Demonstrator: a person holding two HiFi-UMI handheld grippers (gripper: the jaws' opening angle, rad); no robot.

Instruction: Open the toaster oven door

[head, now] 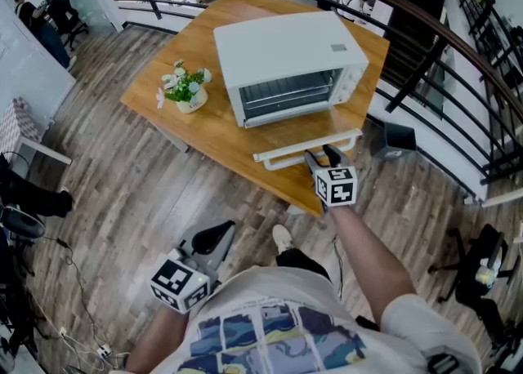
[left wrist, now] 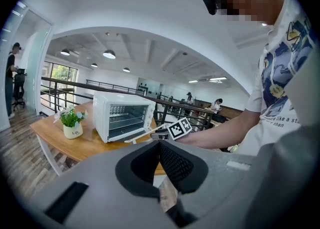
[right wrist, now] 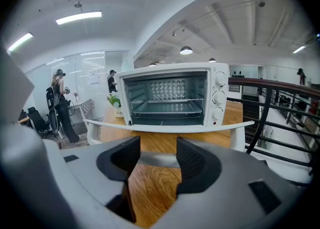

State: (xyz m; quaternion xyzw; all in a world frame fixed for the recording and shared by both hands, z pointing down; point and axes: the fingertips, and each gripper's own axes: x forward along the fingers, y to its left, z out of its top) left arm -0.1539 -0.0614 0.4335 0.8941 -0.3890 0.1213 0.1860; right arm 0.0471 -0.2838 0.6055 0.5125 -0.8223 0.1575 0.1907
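Note:
A white toaster oven (head: 290, 58) stands on a wooden table (head: 212, 131). Its door lies folded down flat, and the long white handle (head: 304, 152) sticks out past the table's front edge. In the right gripper view the oven (right wrist: 172, 95) shows its bare rack inside, with the handle (right wrist: 165, 128) stretched straight across just beyond the jaw tips. My right gripper (head: 321, 157) (right wrist: 157, 149) is open right behind the handle, with nothing between its fingers. My left gripper (head: 214, 238) (left wrist: 160, 147) is shut and empty, held low near the person's body, well away from the table.
A small pot of flowers (head: 186, 91) sits on the table left of the oven. A dark curved railing (head: 425, 46) runs behind and to the right of the table. People stand at the far left (right wrist: 57, 105). Wooden floor lies below the table's front edge.

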